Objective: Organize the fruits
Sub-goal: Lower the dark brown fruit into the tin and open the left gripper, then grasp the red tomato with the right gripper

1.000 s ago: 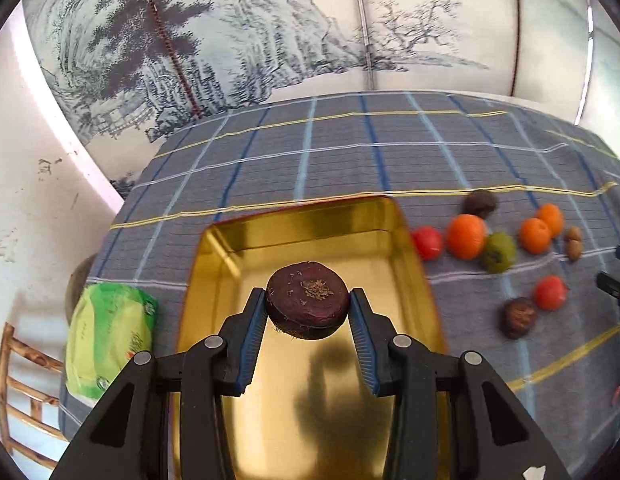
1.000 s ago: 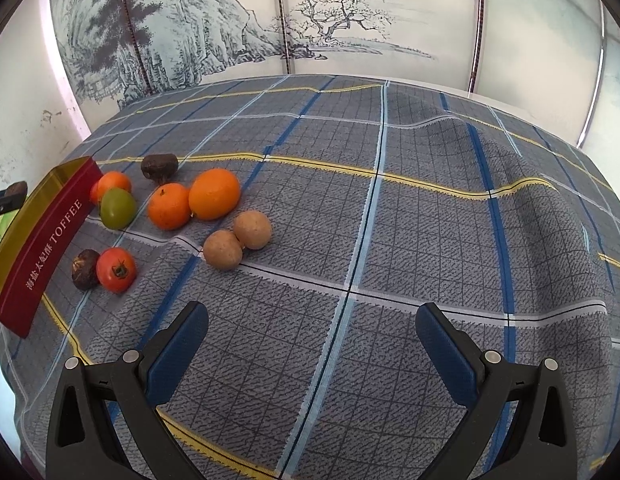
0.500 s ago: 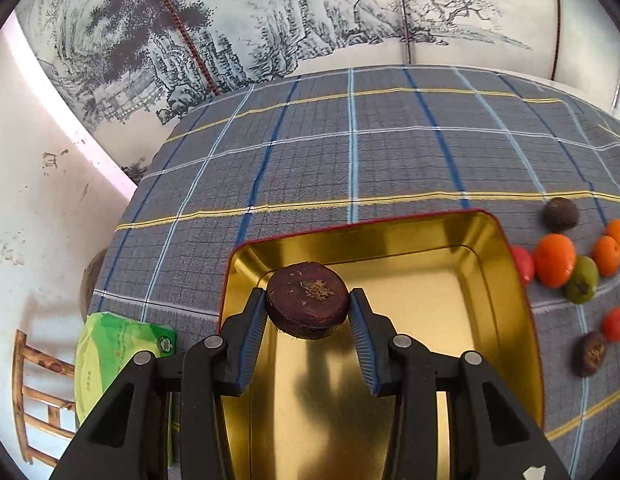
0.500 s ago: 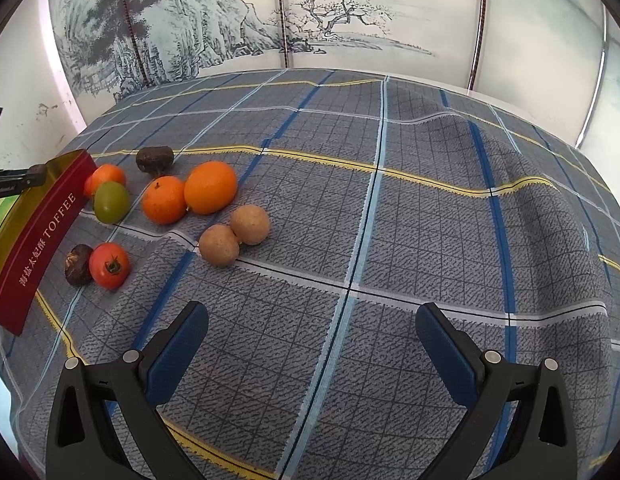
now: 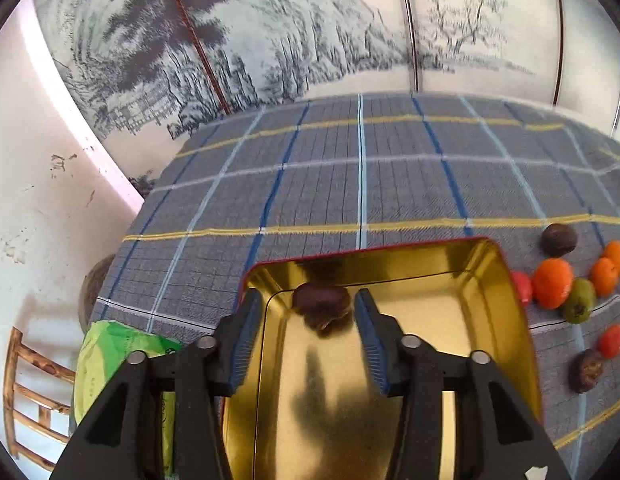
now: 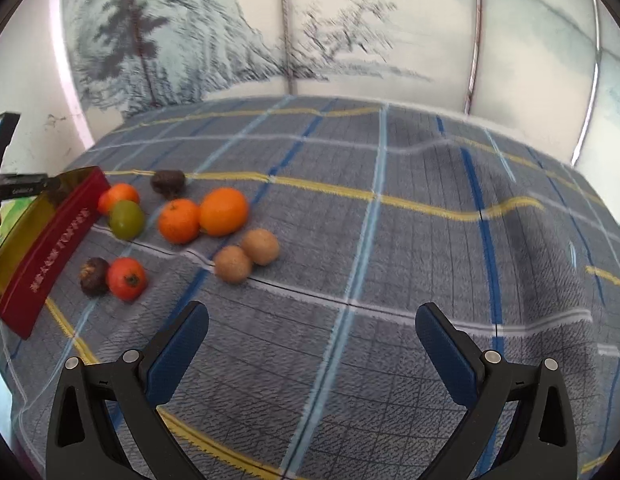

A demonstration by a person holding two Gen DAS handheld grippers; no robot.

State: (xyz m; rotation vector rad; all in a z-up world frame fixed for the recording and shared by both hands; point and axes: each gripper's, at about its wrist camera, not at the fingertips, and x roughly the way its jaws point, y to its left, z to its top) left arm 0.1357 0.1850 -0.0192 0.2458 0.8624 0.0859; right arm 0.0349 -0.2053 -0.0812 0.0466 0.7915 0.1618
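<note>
My left gripper point(image 5: 307, 314) is open above the gold tin tray point(image 5: 506, 304). A dark brown round fruit point(image 5: 321, 304) lies in the tray's far left corner, between the fingers and clear of both pads. My right gripper point(image 6: 312, 334) is open and empty over the plaid cloth. Beyond it lie two brown fruits point(image 6: 245, 256), two oranges point(image 6: 203, 216), a green fruit point(image 6: 126, 218), two red fruits point(image 6: 125, 278) and two dark fruits point(image 6: 167, 182). The tray's red side point(image 6: 49, 256) shows at the left.
A green packet point(image 5: 109, 360) lies left of the tray at the table's edge. A wooden chair point(image 5: 25, 392) stands below it. A painted screen point(image 5: 269, 40) backs the table. The cloth has a raised fold point(image 6: 450, 152) at the far right.
My left gripper has opened and let go of the dark fruit, which now lies in the tray's far left corner. The right gripper has edged nearer the fruits.
</note>
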